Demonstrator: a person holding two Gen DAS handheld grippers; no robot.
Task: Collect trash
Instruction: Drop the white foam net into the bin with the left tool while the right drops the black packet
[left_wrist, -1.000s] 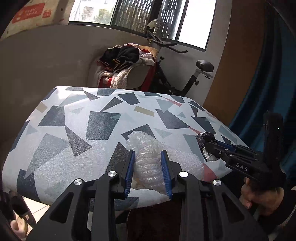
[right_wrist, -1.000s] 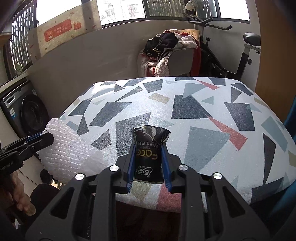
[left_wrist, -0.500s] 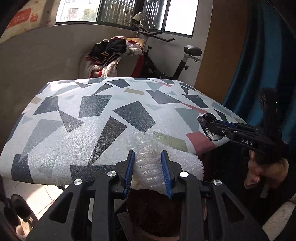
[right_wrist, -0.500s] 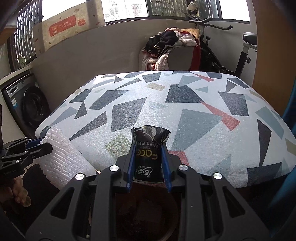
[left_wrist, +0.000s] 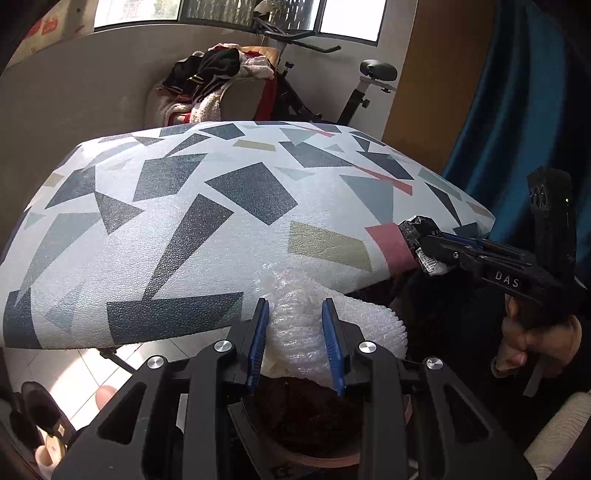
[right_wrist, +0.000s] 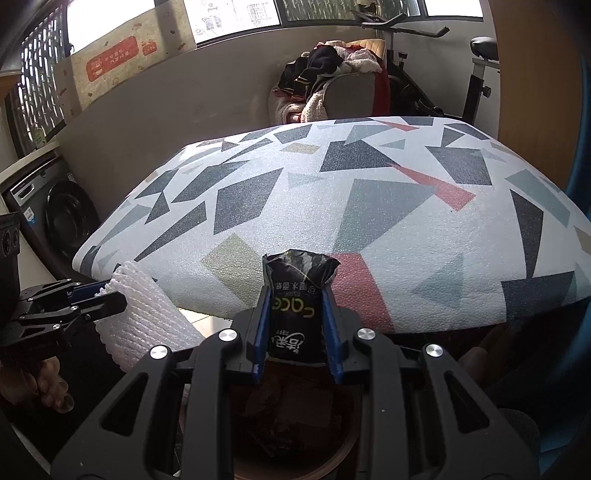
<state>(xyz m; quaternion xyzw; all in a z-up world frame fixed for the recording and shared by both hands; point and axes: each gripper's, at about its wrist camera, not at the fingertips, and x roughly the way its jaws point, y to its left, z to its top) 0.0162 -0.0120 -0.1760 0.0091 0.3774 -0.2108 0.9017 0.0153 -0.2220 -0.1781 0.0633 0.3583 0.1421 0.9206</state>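
Past table (left_wrist: 184, 229) edge, above bin (right_wrist: 295, 435): foam wrap (left_wrist: 295, 325), black packet (right_wrist: 295, 306) clamped.

The brown bin (right_wrist: 343, 456) below both grippers is mostly hidden by the gripper bodies; its dark contents cannot be told. The foam wrap (left_wrist: 295, 332) has its lower part covered by the left gripper (left_wrist: 295, 341). The black tissue pack (right_wrist: 297, 314) has print too small to read beyond a few letters.
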